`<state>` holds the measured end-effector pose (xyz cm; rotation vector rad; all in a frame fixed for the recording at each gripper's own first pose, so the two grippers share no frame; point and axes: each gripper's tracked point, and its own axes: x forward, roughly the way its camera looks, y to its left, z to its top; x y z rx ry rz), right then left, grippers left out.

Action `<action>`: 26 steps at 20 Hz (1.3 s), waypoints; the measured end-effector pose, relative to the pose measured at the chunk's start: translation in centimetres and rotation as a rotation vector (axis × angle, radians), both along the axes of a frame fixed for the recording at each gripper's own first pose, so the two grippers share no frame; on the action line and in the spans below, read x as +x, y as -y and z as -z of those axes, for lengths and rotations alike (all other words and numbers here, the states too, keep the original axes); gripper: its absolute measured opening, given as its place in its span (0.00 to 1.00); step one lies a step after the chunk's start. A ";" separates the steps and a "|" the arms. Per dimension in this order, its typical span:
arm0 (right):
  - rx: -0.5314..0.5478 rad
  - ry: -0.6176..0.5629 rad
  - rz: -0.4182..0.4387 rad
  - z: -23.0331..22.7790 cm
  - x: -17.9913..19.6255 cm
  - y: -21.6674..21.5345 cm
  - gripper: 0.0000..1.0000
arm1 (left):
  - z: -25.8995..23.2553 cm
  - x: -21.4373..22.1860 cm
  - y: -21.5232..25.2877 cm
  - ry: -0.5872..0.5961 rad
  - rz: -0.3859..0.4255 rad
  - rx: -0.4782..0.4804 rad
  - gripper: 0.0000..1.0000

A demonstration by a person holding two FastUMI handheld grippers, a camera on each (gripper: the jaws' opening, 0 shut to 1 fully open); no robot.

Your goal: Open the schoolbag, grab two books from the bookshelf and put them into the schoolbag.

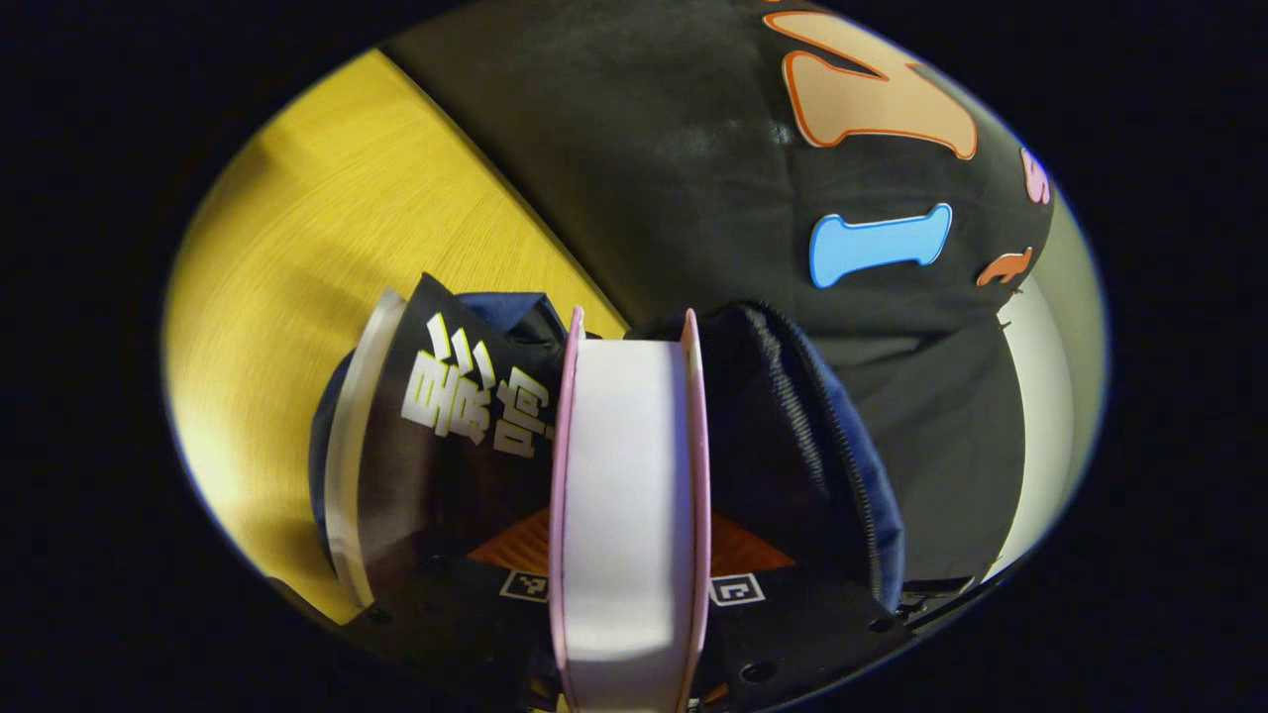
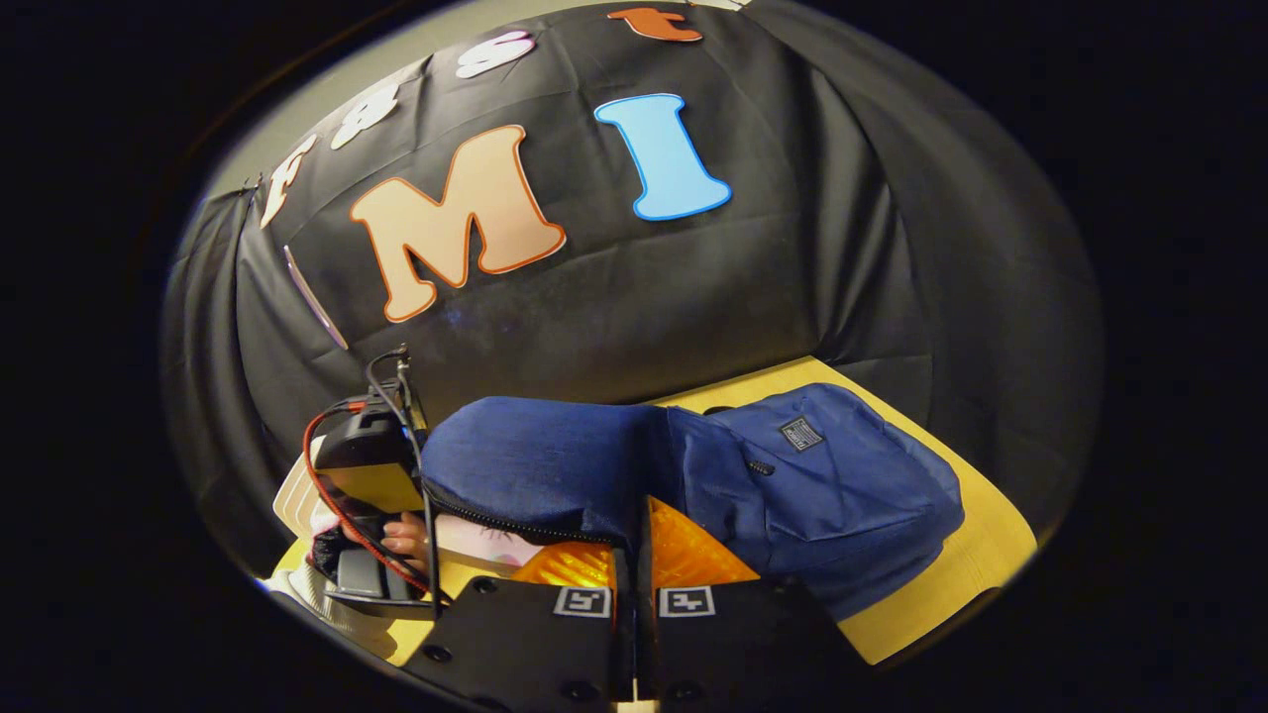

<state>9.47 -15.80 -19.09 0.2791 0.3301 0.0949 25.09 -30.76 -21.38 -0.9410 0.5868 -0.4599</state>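
in the left gripper view, a pink-covered book (image 1: 631,495) is being held edge-on in the lower centre of the frame, its white page block facing the camera. it is being clamped from both sides by the left gripper (image 1: 631,584), whose fingers are pressing on the two covers at the bottom of the frame. a second book with a black cover (image 1: 451,436) is being seen just to the left of the pink one, already standing inside the schoolbag (image 1: 822,446). the bag's dark blue opening is being spread around both books, with its zip running down the right side of the frame. the yellow table (image 1: 327,248) is lying in the upper left of the frame.

in the right gripper view, the schoolbag (image 2: 792,475) is being seen across the middle of the frame, lying on the table (image 2: 951,574), its front pocket toward the right. a fold of its blue cloth near the zip is being pinched by the right gripper (image 2: 634,555) in the lower centre, with the fingers closed tight on it. at the lower left of that frame, the left gripper (image 2: 371,495) is being held by a hand (image 2: 404,540) right at the bag's open mouth.
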 end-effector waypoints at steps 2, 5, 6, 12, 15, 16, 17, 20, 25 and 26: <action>-0.013 -0.001 -0.013 0.1 -0.2 -0.4 0.04 | 0.9 0.1 0.6 -0.012 0.007 0.006 0.38; 0.001 -0.006 -0.009 0.6 -0.3 -0.3 0.04 | 0.9 0.3 1.2 -0.018 0.012 0.014 0.41; 0.016 -0.007 -0.004 0.7 -0.3 -0.2 0.05 | 0.9 0.2 1.2 -0.022 0.014 0.014 0.43; 0.047 -0.007 0.020 0.7 -0.8 0.3 0.04 | 0.9 0.0 0.9 -0.051 0.007 0.076 0.39; 0.055 -0.001 0.036 0.3 -0.8 0.5 0.04 | 0.2 -0.7 -0.7 -0.056 -0.016 0.153 0.49; 0.055 0.001 0.039 0.2 -0.8 0.7 0.04 | 0.0 -1.3 -1.4 -0.052 -0.025 0.173 0.51; 0.056 0.001 0.040 0.3 -0.9 0.7 0.03 | -0.4 -1.8 -2.2 -0.048 -0.038 0.183 0.63; 0.057 0.003 0.045 0.1 -0.9 0.8 0.03 | -1.6 -3.6 -4.5 -0.047 -0.080 0.226 0.76; 0.047 -0.006 0.052 0.2 -0.9 0.6 0.04 | -4.5 -6.3 -7.3 -0.002 -0.123 0.342 0.92; 0.045 -0.007 0.056 0.2 -0.9 0.6 0.03 | -5.1 -7.1 -7.8 0.009 -0.122 0.377 0.92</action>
